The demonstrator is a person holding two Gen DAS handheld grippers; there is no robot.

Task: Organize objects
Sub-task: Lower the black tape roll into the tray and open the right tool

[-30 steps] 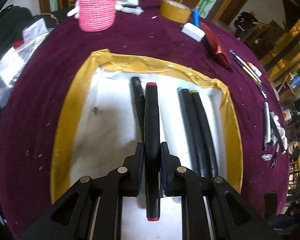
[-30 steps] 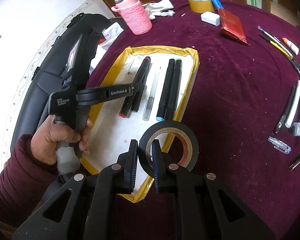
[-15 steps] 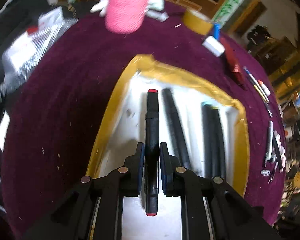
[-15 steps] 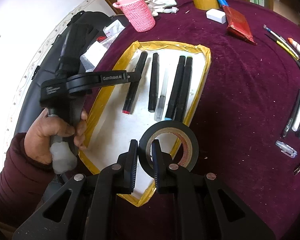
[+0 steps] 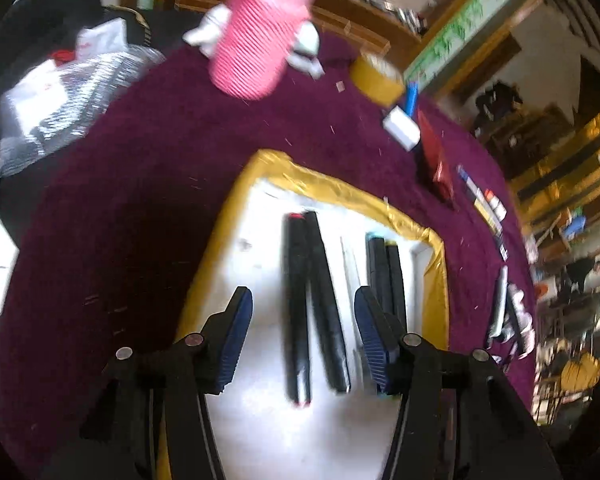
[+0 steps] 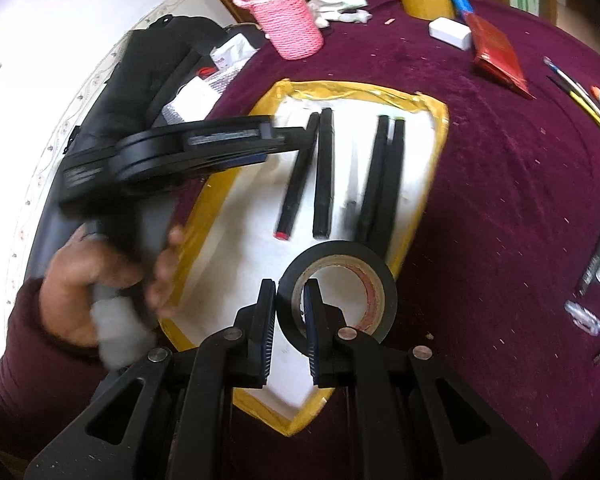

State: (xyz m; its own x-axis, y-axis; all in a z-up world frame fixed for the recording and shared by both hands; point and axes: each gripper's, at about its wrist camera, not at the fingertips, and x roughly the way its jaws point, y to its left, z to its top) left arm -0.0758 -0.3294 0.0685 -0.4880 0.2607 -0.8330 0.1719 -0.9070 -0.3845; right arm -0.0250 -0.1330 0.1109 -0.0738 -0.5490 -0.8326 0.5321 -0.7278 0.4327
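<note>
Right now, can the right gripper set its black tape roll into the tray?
Probably yes. The right gripper grips the black tape roll over the tray's near end, where bare white floor lies short of the markers.

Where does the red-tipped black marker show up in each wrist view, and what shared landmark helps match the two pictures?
Left wrist view: red-tipped black marker lies lower centre in the yellow-rimmed tray, between the open left hand-held gripper fingers.
Right wrist view: the marker lies left of centre, leftmost pen in the tray, red end toward the camera.
Shared landmark: the pink cup, beyond the tray's far edge.
</note>
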